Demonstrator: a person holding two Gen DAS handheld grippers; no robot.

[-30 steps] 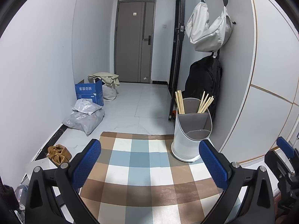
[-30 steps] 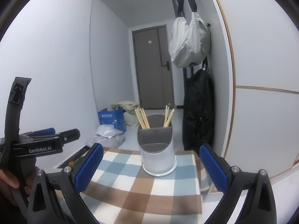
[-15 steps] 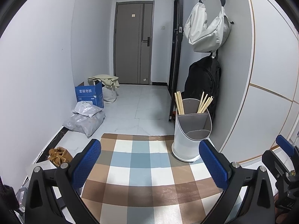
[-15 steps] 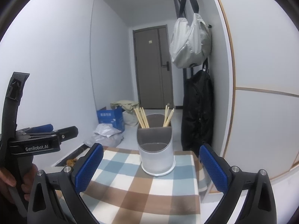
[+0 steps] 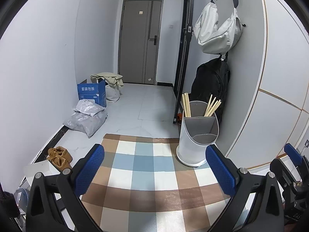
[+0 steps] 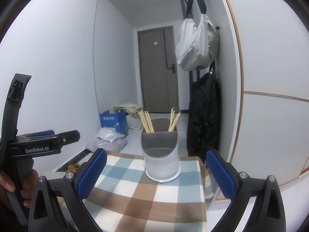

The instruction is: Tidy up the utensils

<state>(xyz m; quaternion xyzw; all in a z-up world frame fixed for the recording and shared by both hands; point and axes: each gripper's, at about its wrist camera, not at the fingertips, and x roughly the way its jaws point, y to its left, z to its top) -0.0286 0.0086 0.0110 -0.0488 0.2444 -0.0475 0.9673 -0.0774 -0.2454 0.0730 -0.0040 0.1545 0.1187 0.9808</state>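
Observation:
A white and grey utensil holder (image 5: 197, 135) stands upright at the far right of a checked cloth (image 5: 143, 166). Wooden chopsticks (image 5: 186, 105) stick up from its two back compartments; its front compartment looks empty. My left gripper (image 5: 154, 166) is open and empty, above the cloth, left of the holder. My right gripper (image 6: 156, 174) is open and empty, with the holder (image 6: 161, 154) and chopsticks (image 6: 146, 121) straight ahead between its fingers. The left gripper (image 6: 44, 137) also shows at the left of the right wrist view.
A black backpack (image 5: 210, 85) stands by the wall behind the holder, a white bag (image 5: 218, 32) hangs above it. A blue box (image 5: 92, 94), grey bags (image 5: 87, 118) and brown shoes (image 5: 58, 156) lie on the floor at left. A door (image 5: 141, 40) closes the corridor.
Both grippers have drifted a little; the holder sits slightly lower in the left wrist view. Nothing was taken hold of or let go.

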